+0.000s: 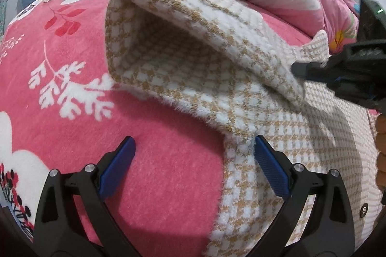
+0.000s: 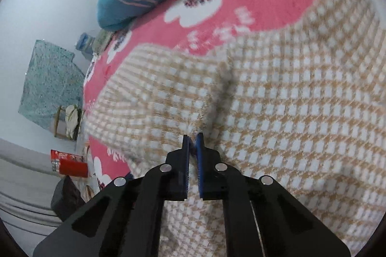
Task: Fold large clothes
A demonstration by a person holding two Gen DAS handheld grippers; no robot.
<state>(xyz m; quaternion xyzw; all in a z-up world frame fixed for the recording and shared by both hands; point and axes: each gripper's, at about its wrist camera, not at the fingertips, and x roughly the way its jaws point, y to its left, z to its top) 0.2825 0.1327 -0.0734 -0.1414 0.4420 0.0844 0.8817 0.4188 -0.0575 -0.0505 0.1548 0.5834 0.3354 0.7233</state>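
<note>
Left wrist: sweater [image 1: 241, 98] edge beside open jaws

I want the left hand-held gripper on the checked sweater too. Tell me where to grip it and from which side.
Grip the checked sweater at its fuzzy edge beside the left hand-held gripper, just below the sleeve. Come in from the pink blanket side: the edge lies flat and free there, and the open jaws already straddle it.

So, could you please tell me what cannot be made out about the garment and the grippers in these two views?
- Garment, left wrist view: its right part is cut off by the frame edge, so its type is unclear.
- Right gripper, right wrist view: shut on the knit, but blur hides how much is pinched.
- Left gripper, left wrist view: open; whether its right pad touches the hem is unclear.
- Sleeve inside: in shadow.
</note>
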